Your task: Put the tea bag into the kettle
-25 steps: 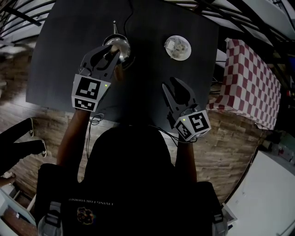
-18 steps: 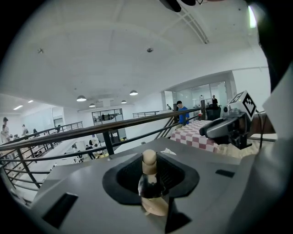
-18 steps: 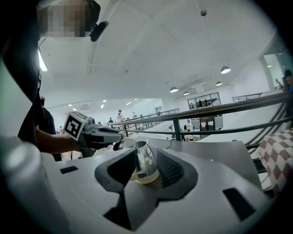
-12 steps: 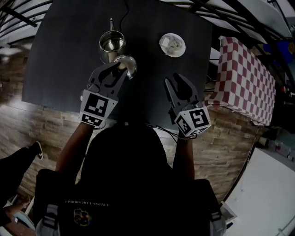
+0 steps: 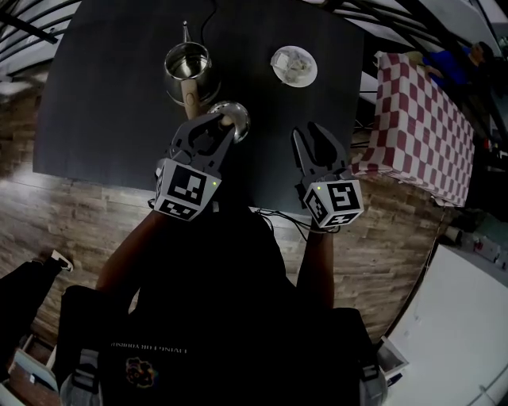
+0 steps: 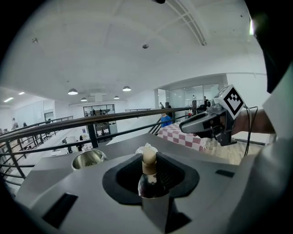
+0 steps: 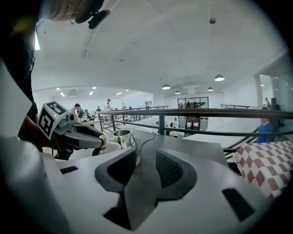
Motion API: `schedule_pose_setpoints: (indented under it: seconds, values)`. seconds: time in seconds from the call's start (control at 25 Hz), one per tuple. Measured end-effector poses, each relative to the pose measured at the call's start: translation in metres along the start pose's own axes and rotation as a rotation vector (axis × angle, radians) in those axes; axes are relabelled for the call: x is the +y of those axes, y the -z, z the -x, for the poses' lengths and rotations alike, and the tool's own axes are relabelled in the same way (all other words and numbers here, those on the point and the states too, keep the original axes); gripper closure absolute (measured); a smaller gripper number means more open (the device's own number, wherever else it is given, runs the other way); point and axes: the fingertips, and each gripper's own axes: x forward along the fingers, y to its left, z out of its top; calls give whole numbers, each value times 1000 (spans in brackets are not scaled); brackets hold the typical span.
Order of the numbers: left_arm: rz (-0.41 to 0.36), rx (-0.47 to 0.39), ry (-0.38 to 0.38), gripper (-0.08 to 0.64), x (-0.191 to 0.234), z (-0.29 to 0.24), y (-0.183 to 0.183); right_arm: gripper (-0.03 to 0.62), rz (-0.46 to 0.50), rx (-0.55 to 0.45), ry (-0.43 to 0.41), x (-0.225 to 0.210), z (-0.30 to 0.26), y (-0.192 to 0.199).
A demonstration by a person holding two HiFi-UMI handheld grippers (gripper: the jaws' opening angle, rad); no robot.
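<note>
The steel kettle [image 5: 187, 65] stands open at the back of the dark table [image 5: 103, 119], its wooden handle [image 5: 190, 93] pointing toward me. My left gripper [image 5: 222, 120] is shut on the wooden knob [image 6: 149, 157] of the kettle lid [image 5: 235, 119] and holds the lid just right of and nearer than the kettle [image 6: 89, 159]. A small white plate [image 5: 294, 65] with the tea bag lies at the back right. My right gripper [image 5: 312, 135] hovers open and empty in front of that plate; between its jaws [image 7: 145, 167] nothing shows. The kettle [image 7: 122, 137] stands left of them.
A black cable [image 5: 208, 24] runs from behind the kettle off the table's far edge. A red-and-white checkered table [image 5: 421, 135] stands close on the right. Wooden floor [image 5: 79, 214] lies below the table's near edge, and a railing [image 7: 192, 113] runs beyond the table.
The left gripper has carried the lid away from the kettle's mouth, to the right and nearer to me. The kettle now stands uncovered. The right gripper has shifted slightly forward, still open.
</note>
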Motion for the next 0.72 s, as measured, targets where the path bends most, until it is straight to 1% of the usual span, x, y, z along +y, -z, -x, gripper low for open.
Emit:
schedule_pose_setpoints:
  seconds: [0.28, 0.52, 0.64, 0.72]
  values:
    - [1, 20, 16, 460, -9, -13, 3, 453, -14, 34, 2, -8, -7, 15]
    - [13, 39, 5, 460, -7, -29, 8, 453, -14, 57, -4, -21, -21, 23]
    - [16, 44, 3, 460, -4, -41, 3, 453, -13, 71, -3, -30, -31, 24]
    - [24, 47, 16, 460, -5, -51, 2, 453, -9, 82, -4, -36, -39, 26]
